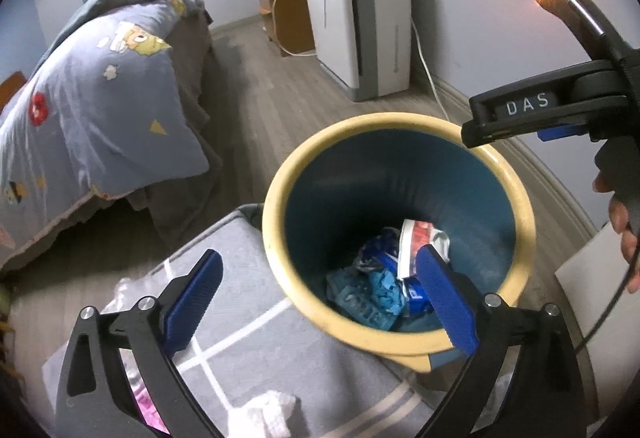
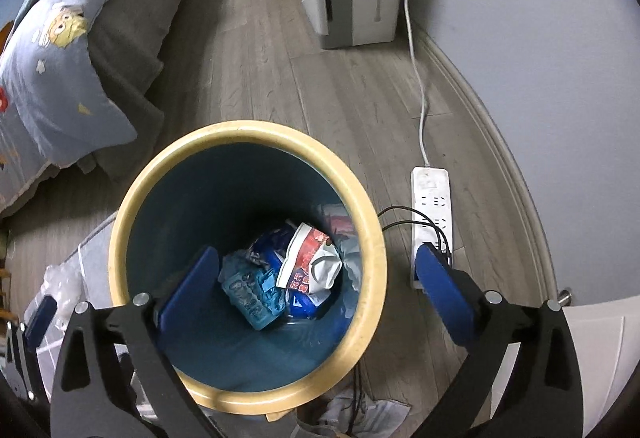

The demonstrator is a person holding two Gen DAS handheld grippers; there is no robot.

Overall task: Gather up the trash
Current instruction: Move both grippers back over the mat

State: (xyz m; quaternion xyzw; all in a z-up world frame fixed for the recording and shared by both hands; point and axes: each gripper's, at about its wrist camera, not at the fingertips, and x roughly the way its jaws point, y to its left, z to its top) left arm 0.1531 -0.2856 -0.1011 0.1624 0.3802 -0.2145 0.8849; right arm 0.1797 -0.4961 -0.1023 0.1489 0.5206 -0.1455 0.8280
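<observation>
Black "DAS"-lettered right gripper point(image 1: 476, 134) above yellow-rimmed bin point(image 1: 280, 206) of wrappers point(image 1: 416, 242)

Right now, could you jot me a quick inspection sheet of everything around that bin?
Surface: grey wood-look floor; a grey rug with white lines beside the bin.
Job's things: yellow-rimmed blue bin holding crumpled wrappers, red-white and blue.
Clutter: white crumpled tissue and a clear plastic bag on the rug.
Grippers: left gripper and right gripper both have jaws open and empty; the right one hangs over the bin.
Cables: white power strip on the floor, its white cord running along the wall, black leads plugged in.
Surroundings: bed with a blue cartoon quilt; white appliance by the wall.
</observation>
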